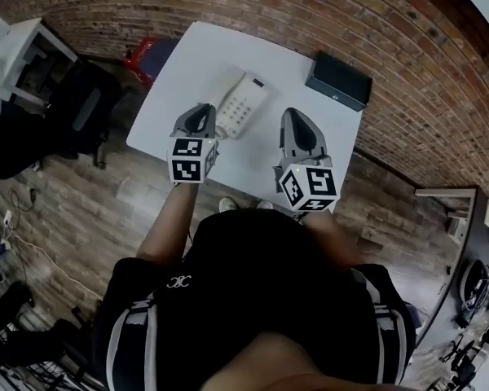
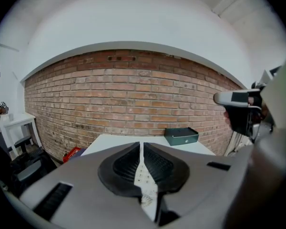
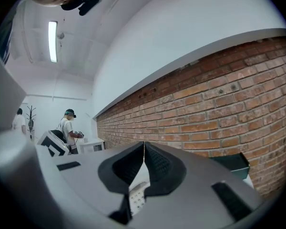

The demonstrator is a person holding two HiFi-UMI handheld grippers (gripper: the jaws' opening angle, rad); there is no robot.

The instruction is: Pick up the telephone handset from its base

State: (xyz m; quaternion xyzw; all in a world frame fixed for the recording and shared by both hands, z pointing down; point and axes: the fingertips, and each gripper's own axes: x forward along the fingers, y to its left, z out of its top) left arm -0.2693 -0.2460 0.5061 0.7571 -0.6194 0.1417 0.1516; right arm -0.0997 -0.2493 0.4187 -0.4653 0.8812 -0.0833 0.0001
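A white telephone with its handset on the base lies on the white table. My left gripper is shut and empty, its tips just at the phone's near left edge. My right gripper is also shut and empty, to the right of the phone and apart from it. In the left gripper view the phone's keypad shows below the closed left gripper. The right gripper view shows the phone's keys under the closed right gripper.
A dark green box sits at the table's far right corner by the brick wall. A red object lies on the floor left of the table. A person stands by a white desk far left.
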